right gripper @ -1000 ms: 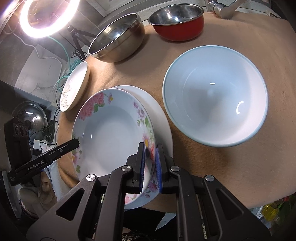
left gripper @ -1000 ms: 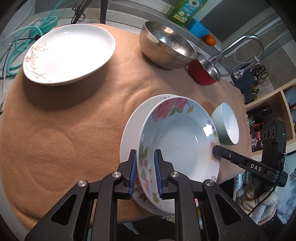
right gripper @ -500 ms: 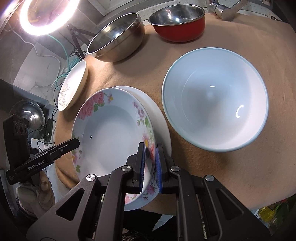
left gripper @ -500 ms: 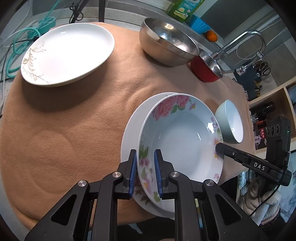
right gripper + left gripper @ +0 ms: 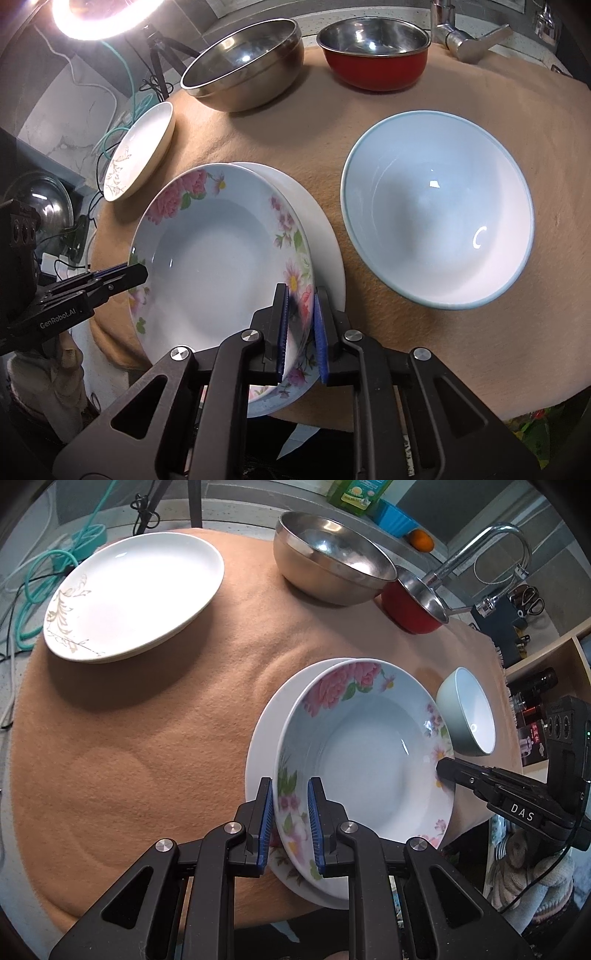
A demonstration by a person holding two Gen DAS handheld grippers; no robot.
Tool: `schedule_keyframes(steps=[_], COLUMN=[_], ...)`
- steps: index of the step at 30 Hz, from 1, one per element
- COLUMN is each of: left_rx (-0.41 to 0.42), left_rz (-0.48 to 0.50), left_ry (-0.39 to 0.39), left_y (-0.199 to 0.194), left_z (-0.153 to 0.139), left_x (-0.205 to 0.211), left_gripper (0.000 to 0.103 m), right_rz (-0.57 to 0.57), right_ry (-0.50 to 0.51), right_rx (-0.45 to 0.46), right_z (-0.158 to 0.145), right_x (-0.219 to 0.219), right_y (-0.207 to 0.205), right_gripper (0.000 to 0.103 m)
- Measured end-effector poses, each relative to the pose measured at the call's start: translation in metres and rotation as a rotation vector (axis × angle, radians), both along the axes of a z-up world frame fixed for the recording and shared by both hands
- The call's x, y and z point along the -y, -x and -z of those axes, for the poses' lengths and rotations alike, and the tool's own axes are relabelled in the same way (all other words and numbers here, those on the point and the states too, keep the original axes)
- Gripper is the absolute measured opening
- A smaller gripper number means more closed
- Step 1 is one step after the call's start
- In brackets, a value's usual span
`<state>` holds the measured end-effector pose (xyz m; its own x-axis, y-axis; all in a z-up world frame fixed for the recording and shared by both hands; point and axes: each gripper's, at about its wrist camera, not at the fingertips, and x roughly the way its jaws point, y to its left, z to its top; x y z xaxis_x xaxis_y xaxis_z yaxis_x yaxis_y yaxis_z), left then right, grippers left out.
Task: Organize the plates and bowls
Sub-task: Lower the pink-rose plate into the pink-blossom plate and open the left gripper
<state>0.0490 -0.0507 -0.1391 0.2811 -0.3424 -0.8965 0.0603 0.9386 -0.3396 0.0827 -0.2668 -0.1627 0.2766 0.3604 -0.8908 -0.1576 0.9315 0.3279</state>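
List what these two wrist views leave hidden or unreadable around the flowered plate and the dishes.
- Plain white plate: mostly covered by the flowered plate in both views.
- Underside of the flowered plate: unseen, so whether it rests on the plate below is unclear.
- Green bottle label: cut by the top edge, left wrist view.
- Right gripper pad contact: rim sits between them; pressure unclear.

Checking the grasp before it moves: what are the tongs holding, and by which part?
The floral plate, by its rim, left tongs and right tongs on opposite edges.
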Motion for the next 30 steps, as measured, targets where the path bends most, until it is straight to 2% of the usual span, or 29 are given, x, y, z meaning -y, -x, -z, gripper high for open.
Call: schedule_keyframes(steps=[13,30], left_rx=[0.001,0.004], left_rz=[0.022,0.023], left_ry=[-0.038,-0.030], left_y=[0.0007,0.0016], left_z=[-0.0010,-0.0009], left_x=[0.0038,0.0029], left_gripper=[0.016,0.016], right_rz=[-0.025,-0.005], right_ry=[0.065,0.057], right_rx=[0.017,0.016], right_z=[-0.0024,-0.0031], right_x=[-0.0057,-0.0041], right_y=[0.0019,0.0033], right_gripper=[0.017,0.018])
